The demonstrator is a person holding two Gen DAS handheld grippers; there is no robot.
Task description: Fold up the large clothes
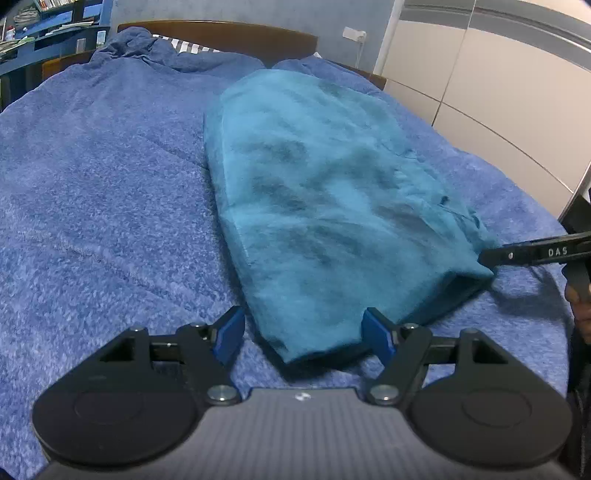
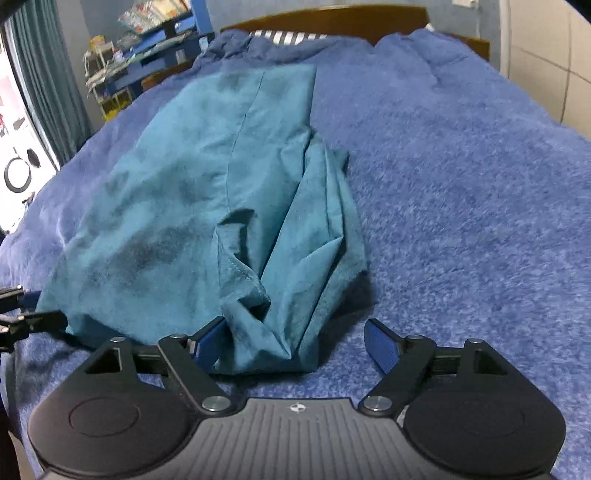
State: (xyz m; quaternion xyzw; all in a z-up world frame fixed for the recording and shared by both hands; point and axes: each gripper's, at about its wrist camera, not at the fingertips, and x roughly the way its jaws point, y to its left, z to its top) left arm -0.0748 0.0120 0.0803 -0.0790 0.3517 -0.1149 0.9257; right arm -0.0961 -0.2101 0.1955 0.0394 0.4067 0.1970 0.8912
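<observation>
A teal garment (image 1: 317, 192) lies folded lengthwise on a blue fleece blanket (image 1: 103, 192) on the bed. My left gripper (image 1: 303, 332) is open, its blue pads either side of the garment's near left corner. My right gripper (image 2: 295, 343) is open around the near right corner, where the teal garment (image 2: 177, 206) bunches in folds. The right gripper's black finger shows in the left wrist view (image 1: 532, 253) at the garment's right corner. The left gripper's fingers show at the left edge of the right wrist view (image 2: 33, 317).
A brown headboard (image 1: 221, 35) and striped pillow (image 1: 184, 46) are at the far end. A beige wardrobe (image 1: 480, 92) stands to the right. Blue shelves (image 2: 162, 44) and a curtain (image 2: 40, 81) stand to the left of the bed.
</observation>
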